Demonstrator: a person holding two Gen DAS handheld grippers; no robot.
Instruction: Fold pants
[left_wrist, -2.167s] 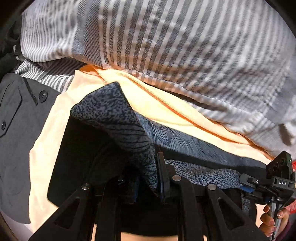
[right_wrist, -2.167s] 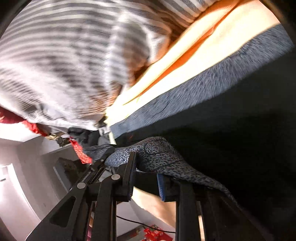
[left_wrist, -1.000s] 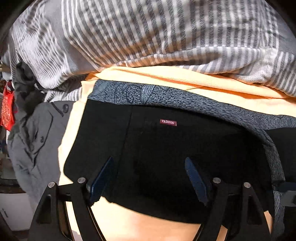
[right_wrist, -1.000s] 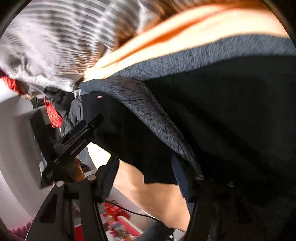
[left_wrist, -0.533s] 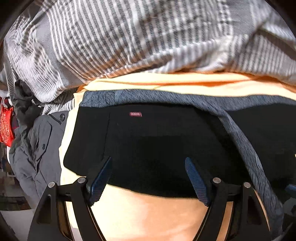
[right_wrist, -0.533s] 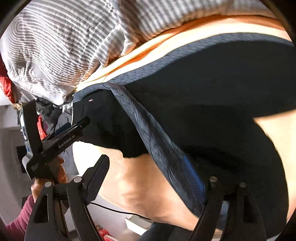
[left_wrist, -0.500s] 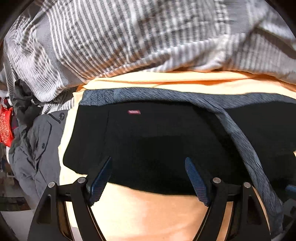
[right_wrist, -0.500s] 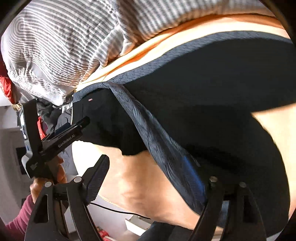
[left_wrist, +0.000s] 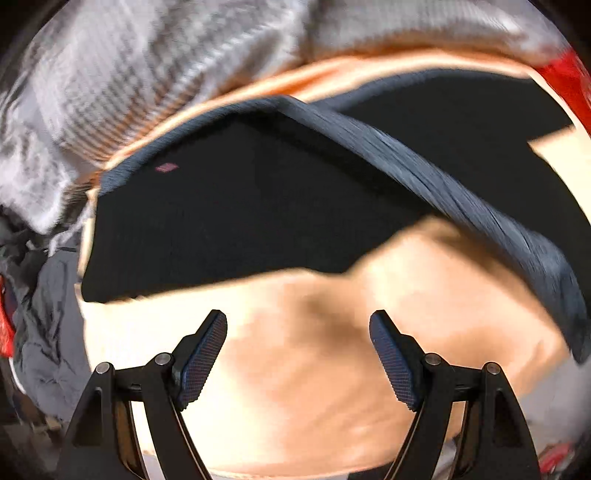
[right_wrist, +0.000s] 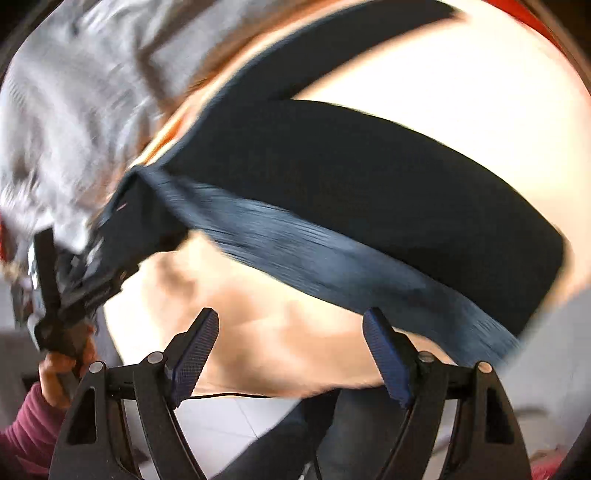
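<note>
The black pants with a grey patterned side stripe lie folded in a V on a peach bedsheet. A small pink label shows near the left end. My left gripper is open and empty, above bare sheet just short of the pants' near edge. In the right wrist view the pants and stripe cross the frame. My right gripper is open and empty, near the stripe's edge. The left gripper tool shows at the left of that view, in a hand.
A grey striped blanket is bunched behind the pants. A dark grey garment lies left of the sheet. Red cloth sits at the far right. The bed's front edge and a white floor lie below my right gripper.
Both grippers let go of the pants' patterned edge, opened, and have pulled back toward the bed's near edge. The pants now lie farther ahead, off the fingers.
</note>
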